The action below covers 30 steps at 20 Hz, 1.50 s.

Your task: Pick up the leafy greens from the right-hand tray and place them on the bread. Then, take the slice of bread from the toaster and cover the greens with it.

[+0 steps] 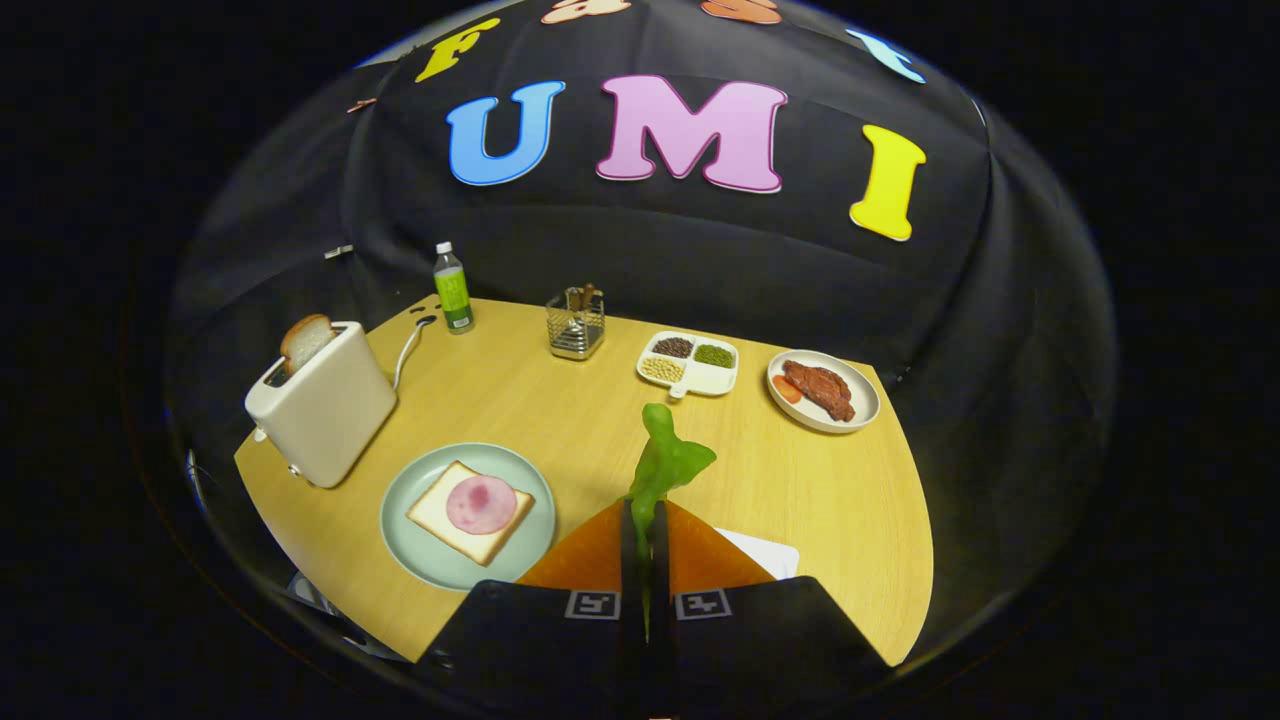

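1. Black cloth hangs behind a round wood table point(560, 400).
2. My gripper point(645, 525) is up over the near side of the table.
3. My two fingers point(690, 550) are pressed tight on the greens point(665, 465). Almost no gap shows between them.
4. One green leaf sticks up from my fingertips. It is off the table and touches nothing else.
5. A white tray point(765, 550) lies just under my fingers, a bit to the right. I can see only its corner.
6. A pale green plate point(420, 490) sits near my fingers, to the left.
7. One slice of bread point(440, 515) lies flat on that plate. A round pink slice of ham point(480, 503) lies on top of the bread.
8. A white toaster point(325, 410) stands left of the plate, close to the table edge.
9. The other slice point(305, 340) pokes up out of the toaster slot.
10. A green bottle point(453, 288) stands at the far side, behind the toaster.
11. A wire basket point(575, 325) stands to the right of the bottle.
12. A white dish of beans point(688, 365) sits further right. It has small parts with brown, green and pale beans.
13. A white plate with meat point(822, 390) sits at the far right. A bit of orange food lies beside the meat.
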Each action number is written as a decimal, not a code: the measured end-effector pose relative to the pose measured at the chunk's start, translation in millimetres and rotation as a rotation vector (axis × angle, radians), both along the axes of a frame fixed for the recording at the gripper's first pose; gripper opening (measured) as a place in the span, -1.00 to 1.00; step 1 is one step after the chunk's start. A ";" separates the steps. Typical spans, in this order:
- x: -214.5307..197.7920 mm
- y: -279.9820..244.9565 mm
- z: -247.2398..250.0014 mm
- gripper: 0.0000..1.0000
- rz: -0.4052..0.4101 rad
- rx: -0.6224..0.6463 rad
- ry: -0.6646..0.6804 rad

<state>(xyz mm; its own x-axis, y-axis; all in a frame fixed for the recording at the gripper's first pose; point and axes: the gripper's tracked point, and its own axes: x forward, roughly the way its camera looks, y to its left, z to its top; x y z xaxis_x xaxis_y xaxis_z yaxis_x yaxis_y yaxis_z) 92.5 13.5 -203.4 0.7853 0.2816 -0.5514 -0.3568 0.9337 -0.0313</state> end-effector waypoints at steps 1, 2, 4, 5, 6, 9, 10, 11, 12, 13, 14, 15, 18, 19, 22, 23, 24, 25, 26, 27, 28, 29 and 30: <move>-2.6 14.3 5.6 -0.90 0.019 0.007 -0.011; -4.4 27.1 8.8 -0.90 0.035 0.013 -0.019; -7.9 54.4 8.5 -0.90 0.074 0.019 -0.025; -9.8 67.8 5.4 -0.90 0.093 0.022 -0.022; -11.6 81.3 1.3 -0.90 0.112 0.026 -0.017; -15.9 114.3 -16.2 -0.90 0.143 0.030 0.004; -18.0 123.8 -23.2 -0.90 0.151 0.030 0.014; -18.5 132.5 -28.5 -0.90 0.163 0.024 0.017; -18.8 139.3 -32.8 -0.89 0.176 0.014 0.015; -18.4 147.4 -37.5 -0.90 0.192 0.005 0.012; -17.3 154.7 -42.7 -0.90 0.205 -0.004 0.008; -15.4 162.1 -48.3 -0.90 0.217 -0.011 0.008; -11.7 177.3 -66.3 -0.88 0.214 -0.025 0.033; -10.0 180.6 -71.1 -0.83 0.202 -0.021 0.047; -3.0 181.4 -84.1 -0.70 0.159 -0.031 0.075; -2.8 181.8 -87.4 -0.67 0.149 -0.036 0.083; -2.9 181.3 -91.3 -0.67 0.146 -0.042 0.094; -7.1 184.3 -95.7 -0.47 0.153 -0.045 0.111; -9.8 184.6 -99.4 -0.37 0.161 -0.053 0.119; -12.0 185.4 -102.4 -0.31 0.166 -0.065 0.127; -15.4 185.7 -107.4 -0.25 0.169 -0.073 0.136; -18.8 186.2 -110.5 0.06 0.168 -0.077 0.149; -21.2 186.9 -113.4 0.15 0.164 -0.077 0.160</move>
<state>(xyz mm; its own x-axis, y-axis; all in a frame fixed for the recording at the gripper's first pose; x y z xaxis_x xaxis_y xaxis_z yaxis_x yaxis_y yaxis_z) 71.3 200.4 -316.8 0.6333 0.3501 -0.6902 -0.5095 0.8599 -0.0314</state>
